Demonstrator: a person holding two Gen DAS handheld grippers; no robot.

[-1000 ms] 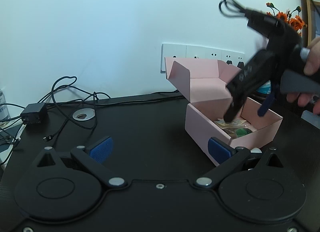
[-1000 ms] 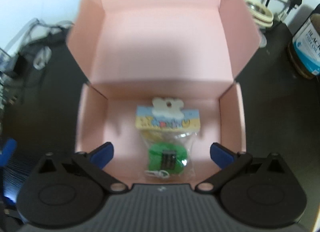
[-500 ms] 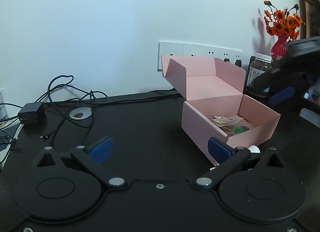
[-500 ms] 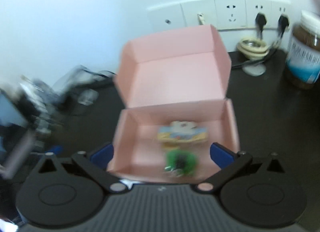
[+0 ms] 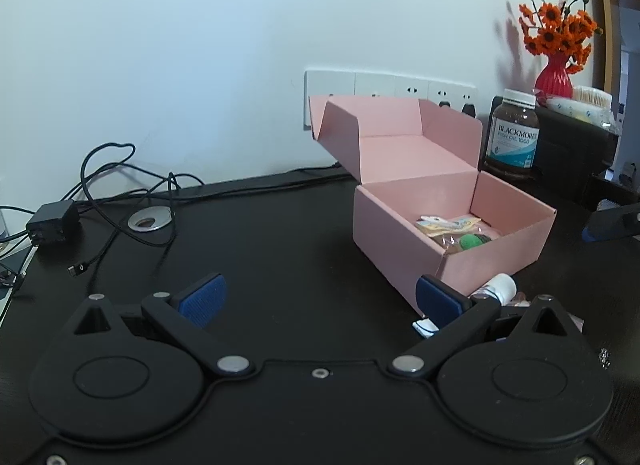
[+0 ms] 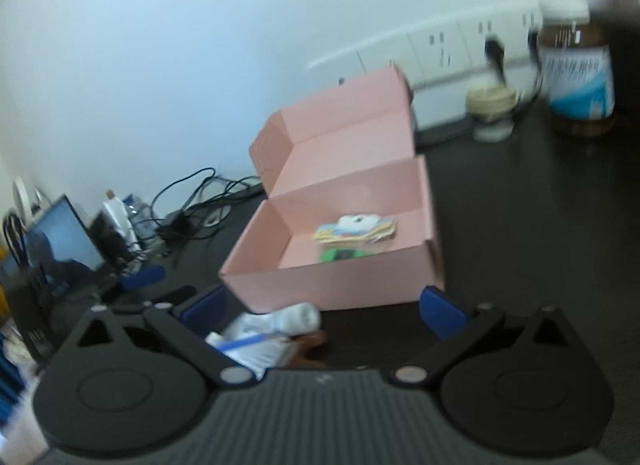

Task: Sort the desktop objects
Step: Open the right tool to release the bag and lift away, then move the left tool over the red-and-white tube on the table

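The left gripper (image 5: 320, 297) sits low over the black table (image 5: 280, 233). Its blue fingers (image 5: 202, 299) are spread wide apart and hold nothing. Just behind its right finger lies a small white bottle (image 5: 498, 287). Only the cap end shows; the rest hides behind the gripper. The cap points up and to the right, toward the box.

The right gripper (image 6: 322, 311) also has its fingers (image 6: 442, 311) wide open with nothing in them. Its view is blurry. Between those fingers, closer to the left one, lies the same white bottle (image 6: 280, 323). It lies on its side, with its long way running left to right and its round end toward the right. Something brown (image 6: 310, 343) lies beside it, too blurry to name.

Just past the bottle stands the pink box (image 5: 400, 241) with its lid standing open at the back. Inside lies a little packet (image 5: 448, 225) with a green thing (image 5: 470, 241) in it. The near wall hides part of them.

Farther left, black cables (image 5: 120, 185) and a black charger (image 5: 52, 223) lie on the table. Behind the box stands a brown jar (image 5: 514, 133). White wall sockets (image 5: 392, 87) are partly hidden by the lid. At the far right is a red vase (image 5: 556, 79) of orange flowers.
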